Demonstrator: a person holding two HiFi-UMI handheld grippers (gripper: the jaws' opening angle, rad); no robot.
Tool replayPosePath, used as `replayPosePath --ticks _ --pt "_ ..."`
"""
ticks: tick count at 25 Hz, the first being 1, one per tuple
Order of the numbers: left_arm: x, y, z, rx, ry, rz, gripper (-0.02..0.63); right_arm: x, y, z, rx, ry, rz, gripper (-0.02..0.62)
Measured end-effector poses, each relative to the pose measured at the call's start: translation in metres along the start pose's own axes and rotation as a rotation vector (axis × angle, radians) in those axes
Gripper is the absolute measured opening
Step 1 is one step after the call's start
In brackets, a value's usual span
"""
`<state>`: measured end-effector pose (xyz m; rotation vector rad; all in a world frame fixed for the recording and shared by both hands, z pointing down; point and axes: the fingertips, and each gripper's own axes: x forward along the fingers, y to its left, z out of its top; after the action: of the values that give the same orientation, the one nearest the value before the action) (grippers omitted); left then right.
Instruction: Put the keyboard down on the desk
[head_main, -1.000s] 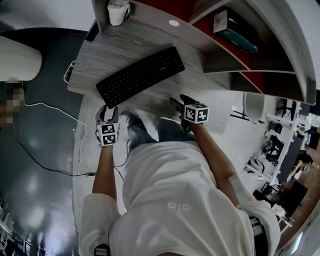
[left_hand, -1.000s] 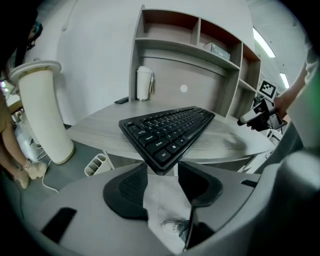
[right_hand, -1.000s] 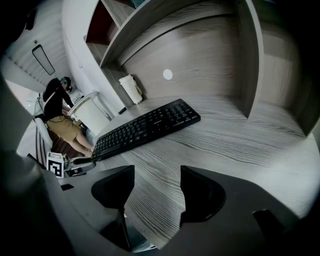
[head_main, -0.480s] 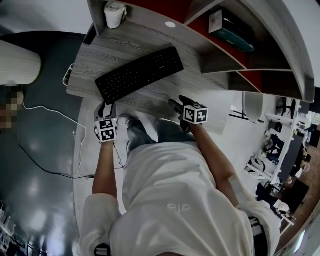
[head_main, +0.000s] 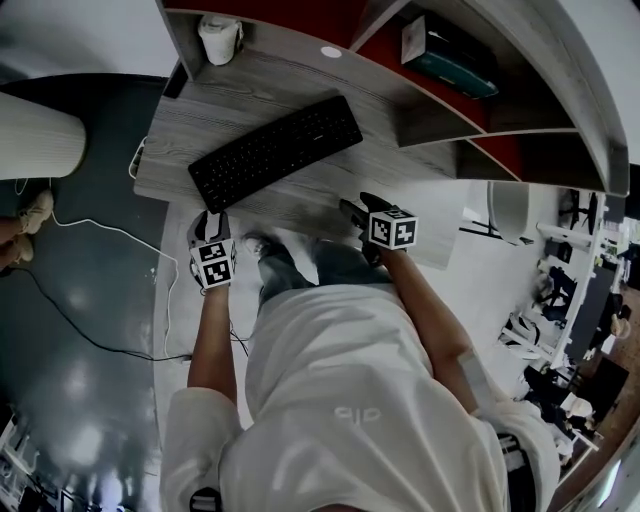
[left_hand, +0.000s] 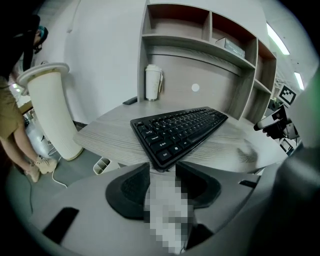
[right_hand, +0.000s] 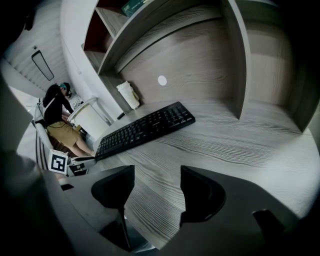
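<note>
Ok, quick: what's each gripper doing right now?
Left gripper: open, nothing between the jaws, which have just been closing.
Right gripper: open, empty.

Matt black plastic keyboard (head_main: 277, 152), smooth grey wood-grain desk (head_main: 200, 110), glossy dark floor (head_main: 80, 400) with light reflections

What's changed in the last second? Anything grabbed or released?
The left gripper has just been closing its jaws a little, with nothing between them; nothing was grabbed or released. Unchanged: the keyboard lies flat on the desk, untouched, both grippers stay at the desk's near edge, and the right gripper is open and empty.
</note>
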<state>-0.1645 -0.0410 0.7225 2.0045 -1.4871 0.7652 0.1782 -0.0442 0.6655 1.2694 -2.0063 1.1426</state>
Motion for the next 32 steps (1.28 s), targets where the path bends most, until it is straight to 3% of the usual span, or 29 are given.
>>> replayPosePath --ticks 5,11,15,20,27,32 --pt "-0.026 0.006 0.008 -0.053 -0.011 0.043 0.172 -0.007 0.003 0.016 -0.058 -0.032 0.030 0.289" --pt "-0.068 -0.011 0.050 -0.082 -0.085 0.067 0.078 -0.034 0.027 0.056 -0.199 -0.133 0.093 0.170" --pt "-0.093 -0.034 0.093 -0.108 -0.185 0.041 0.040 -0.059 0.044 0.085 -0.286 -0.200 0.137 0.108" --pt "-0.120 -0.073 0.138 -0.148 -0.274 -0.019 0.026 -0.097 0.060 0.112 -0.299 -0.275 0.206 0.069" --pt "-0.156 -0.119 0.203 -0.109 -0.398 -0.075 0.022 -0.154 0.070 0.153 -0.331 -0.387 0.256 0.057" --pt "-0.184 -0.145 0.251 -0.038 -0.492 -0.085 0.023 -0.187 0.080 0.178 -0.351 -0.442 0.297 0.057"
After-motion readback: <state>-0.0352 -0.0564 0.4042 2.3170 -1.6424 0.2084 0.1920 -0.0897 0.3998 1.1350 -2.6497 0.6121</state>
